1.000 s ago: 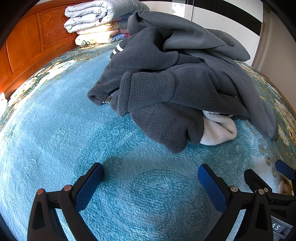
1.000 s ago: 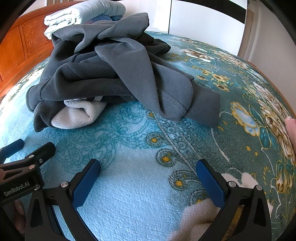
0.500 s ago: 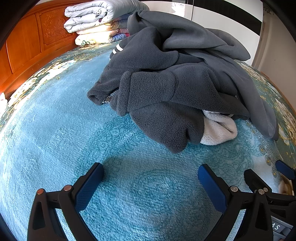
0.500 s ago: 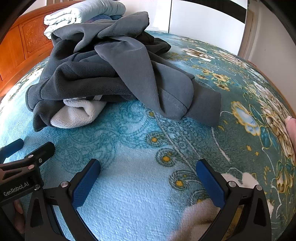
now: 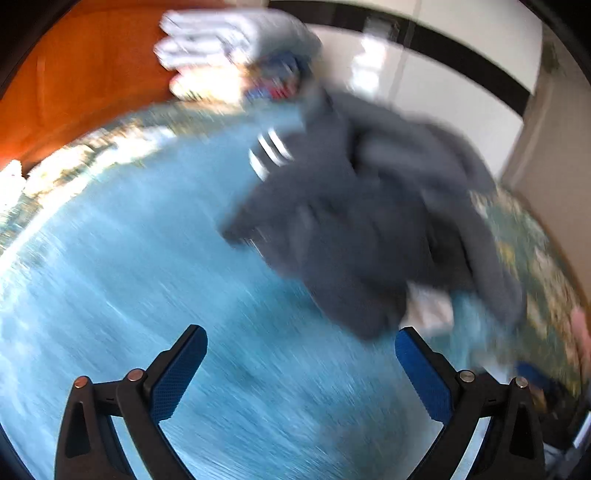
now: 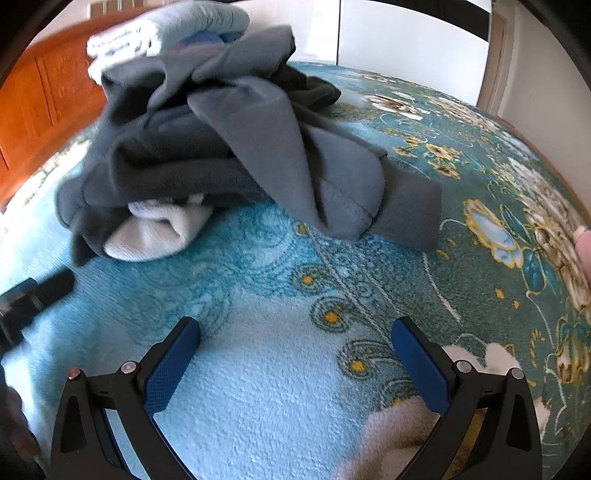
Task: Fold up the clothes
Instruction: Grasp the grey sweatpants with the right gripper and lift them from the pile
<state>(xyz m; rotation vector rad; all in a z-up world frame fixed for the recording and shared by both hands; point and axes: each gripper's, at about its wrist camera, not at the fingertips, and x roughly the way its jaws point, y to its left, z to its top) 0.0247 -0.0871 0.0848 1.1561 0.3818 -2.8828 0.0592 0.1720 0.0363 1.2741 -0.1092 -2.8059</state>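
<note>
A crumpled pile of dark grey fleece clothes [image 5: 369,221] lies on the blue bedspread [image 5: 147,277], with a white fleece piece [image 6: 155,232] poking out underneath. The left wrist view is blurred by motion. My left gripper [image 5: 301,350] is open and empty, short of the pile's near edge. My right gripper [image 6: 295,343] is open and empty above bare bedspread [image 6: 277,387], with the pile [image 6: 229,147] ahead and to the left. A grey sleeve cuff [image 6: 410,214] lies nearest the right gripper. The left gripper's tip [image 6: 40,291] shows at the right wrist view's left edge.
A stack of folded bedding [image 5: 229,51] sits at the head of the bed against the orange wooden headboard [image 5: 74,92]; it also shows in the right wrist view [image 6: 166,29]. The floral border of the bedspread [image 6: 498,221] runs along the right. A white wall and door [image 6: 406,37] stand behind.
The left gripper has swung quickly, lifting and tilting, so its view is blurred and the pile sits farther right and away. The right gripper has edged slightly towards the pile.
</note>
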